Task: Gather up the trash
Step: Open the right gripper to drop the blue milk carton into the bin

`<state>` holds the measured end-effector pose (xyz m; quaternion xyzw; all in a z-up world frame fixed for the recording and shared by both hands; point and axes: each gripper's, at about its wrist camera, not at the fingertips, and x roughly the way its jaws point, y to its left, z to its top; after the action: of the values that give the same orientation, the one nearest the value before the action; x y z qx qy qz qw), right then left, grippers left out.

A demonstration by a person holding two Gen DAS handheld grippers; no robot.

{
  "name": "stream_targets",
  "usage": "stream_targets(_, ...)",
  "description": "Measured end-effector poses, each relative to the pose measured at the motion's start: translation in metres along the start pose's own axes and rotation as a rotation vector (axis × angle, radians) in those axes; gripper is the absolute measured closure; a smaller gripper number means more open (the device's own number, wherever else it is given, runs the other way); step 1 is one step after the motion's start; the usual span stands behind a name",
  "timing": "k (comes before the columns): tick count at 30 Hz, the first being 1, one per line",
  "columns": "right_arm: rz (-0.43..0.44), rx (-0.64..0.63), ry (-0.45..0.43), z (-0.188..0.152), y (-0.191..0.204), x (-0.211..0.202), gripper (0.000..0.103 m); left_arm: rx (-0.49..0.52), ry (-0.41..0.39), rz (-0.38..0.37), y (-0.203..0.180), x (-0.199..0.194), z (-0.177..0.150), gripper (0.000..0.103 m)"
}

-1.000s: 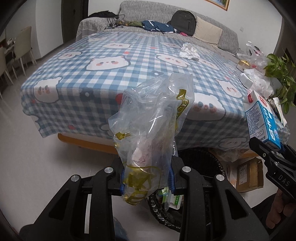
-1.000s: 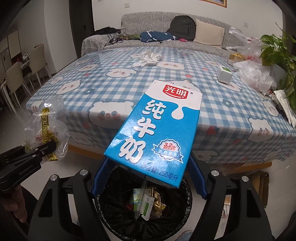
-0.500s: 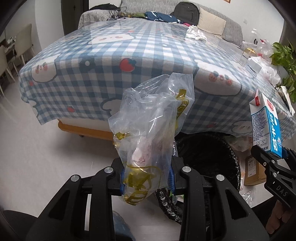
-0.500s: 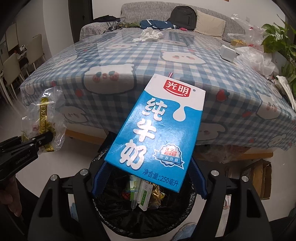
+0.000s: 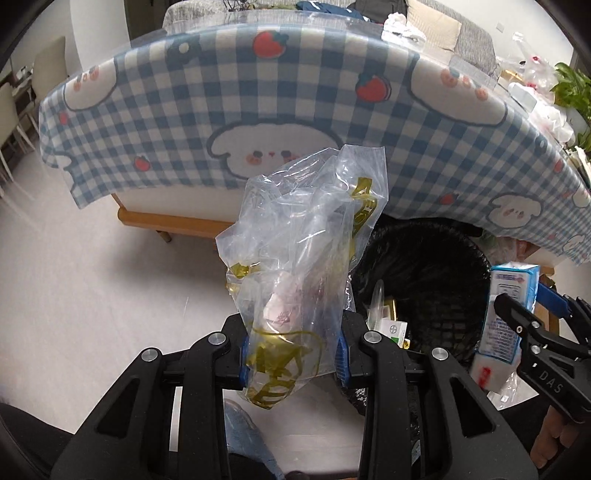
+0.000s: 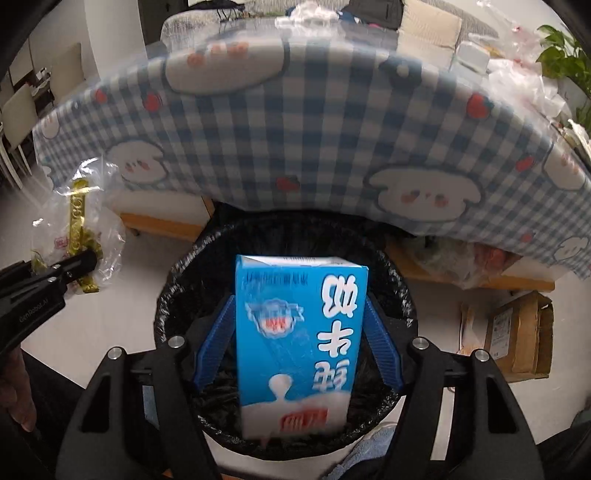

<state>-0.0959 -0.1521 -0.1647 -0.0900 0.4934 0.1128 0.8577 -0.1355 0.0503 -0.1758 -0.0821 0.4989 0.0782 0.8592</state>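
Observation:
My left gripper is shut on a clear plastic bag with yellow ribbon and a pink wrapper inside; it also shows in the right wrist view, left of the bin. A blue and white milk carton sits upside down and blurred between the spread blue fingers of my right gripper, directly over the black-lined trash bin. In the left wrist view the carton is at the bin's right rim. The bin holds small boxes and wrappers.
A table with a blue checked bear tablecloth overhangs the bin. A cardboard box sits on the floor to the right. Crumpled tissue, plastic bags and a plant sit on the table. Chairs stand left.
Both grippers have dropped below the table edge toward the bin. The right jaws have opened and the milk carton has flipped upside down, blurred, over the bin. The left still holds the bag.

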Motion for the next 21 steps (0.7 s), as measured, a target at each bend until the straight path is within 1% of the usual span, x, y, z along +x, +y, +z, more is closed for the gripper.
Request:
stream_targets(3, 0.003, 0.003, 0.028, -0.002, 0.002, 0.008, 0.038, 0.007, 0.013, 0.002, -0.003, 0.004, -0.004, 0.071)
stream_targets(6, 0.003, 0.003, 0.012, -0.002, 0.004, 0.004, 0.037, 0.01, 0.023, 0.002, -0.005, 0.005, -0.005, 0.071)
stream_targets(7, 0.005, 0.006, 0.008, -0.001, 0.004, 0.003, 0.035, 0.002, 0.03, -0.001, -0.006, 0.005, -0.005, 0.071)
stream_targets(9, 0.002, 0.013, -0.004, 0.0, 0.002, -0.001, 0.024, 0.001, 0.033, -0.013, -0.012, 0.004, -0.004, 0.071)
stream_targets(11, 0.002, 0.022, -0.014, 0.001, 0.0, -0.003, 0.02, 0.032, 0.02, 0.003, -0.021, 0.003, -0.003, 0.071)
stream_targets(12, -0.004, 0.021, -0.021, 0.003, -0.002, -0.004, 0.015, 0.036, 0.021, -0.001, -0.024, 0.004, -0.003, 0.071)
stream_targets(14, -0.02, 0.02, -0.038, 0.005, -0.008, -0.006, 0.01, 0.044, 0.035, -0.004, -0.029, 0.007, -0.001, 0.071)
stream_targets(17, -0.036, 0.04, -0.057, 0.009, -0.021, -0.01, 0.008, 0.05, 0.037, -0.017, -0.04, 0.008, 0.002, 0.071)
stream_targets(21, -0.061, 0.077, -0.066, 0.012, -0.046, -0.009, 0.008, 0.078, 0.042, -0.04, -0.062, 0.011, 0.007, 0.071)
